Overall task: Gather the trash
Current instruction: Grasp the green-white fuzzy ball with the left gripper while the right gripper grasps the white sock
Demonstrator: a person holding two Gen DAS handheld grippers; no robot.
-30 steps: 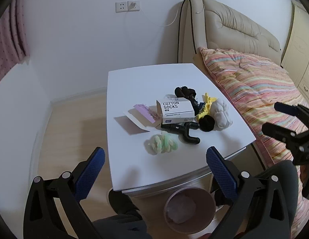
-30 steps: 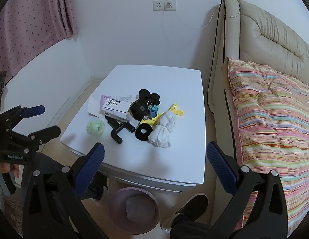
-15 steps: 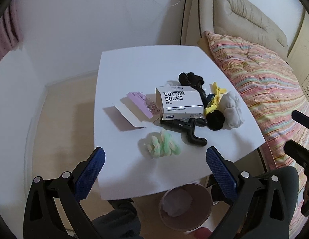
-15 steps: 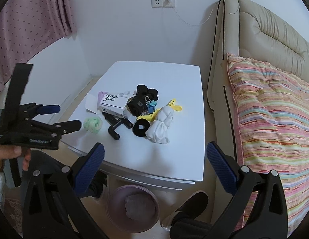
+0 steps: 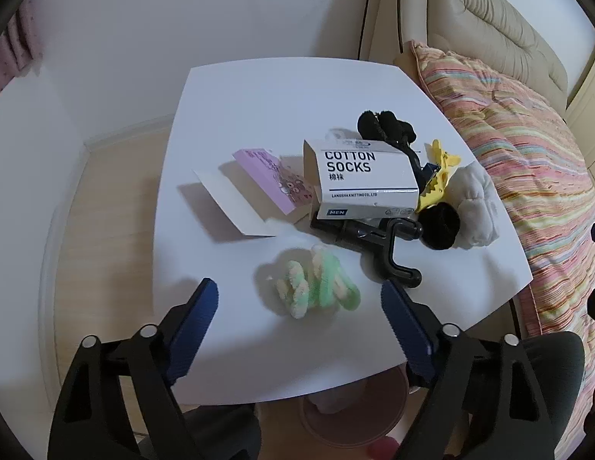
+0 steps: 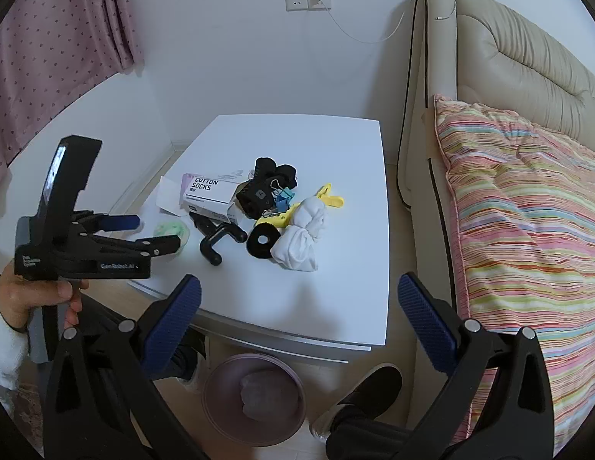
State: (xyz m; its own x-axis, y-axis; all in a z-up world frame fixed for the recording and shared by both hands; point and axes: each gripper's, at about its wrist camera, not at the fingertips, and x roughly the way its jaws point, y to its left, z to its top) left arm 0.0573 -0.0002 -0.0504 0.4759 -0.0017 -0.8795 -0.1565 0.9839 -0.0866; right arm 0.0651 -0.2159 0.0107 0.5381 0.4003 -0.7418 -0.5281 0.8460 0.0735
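A white table (image 5: 267, 115) holds a clutter pile. Nearest my left gripper (image 5: 299, 303) lies a green and cream fuzzy hair tie (image 5: 316, 287); the gripper is open and empty just short of it. Behind it lie a white "COTTON SOCKS" box (image 5: 362, 180), a pink card packet (image 5: 274, 180), a black plastic hook (image 5: 374, 241), a black scrunchie (image 5: 439, 226), a yellow clip (image 5: 437, 180) and white socks (image 5: 474, 207). My right gripper (image 6: 297, 310) is open and empty, back from the table's front edge. The left gripper (image 6: 144, 234) shows in the right wrist view over the hair tie (image 6: 171, 230).
A pink waste bin (image 6: 255, 398) with crumpled paper inside stands on the floor under the table's front edge. A bed with a striped quilt (image 6: 527, 211) and beige headboard (image 6: 489, 46) lies to the right. A pink curtain (image 6: 48, 57) hangs at the left. A shoe (image 6: 362, 398) is by the bin.
My left gripper has moved forward and down over the table toward the green hair tie. The right gripper has barely moved. The objects lie as before.
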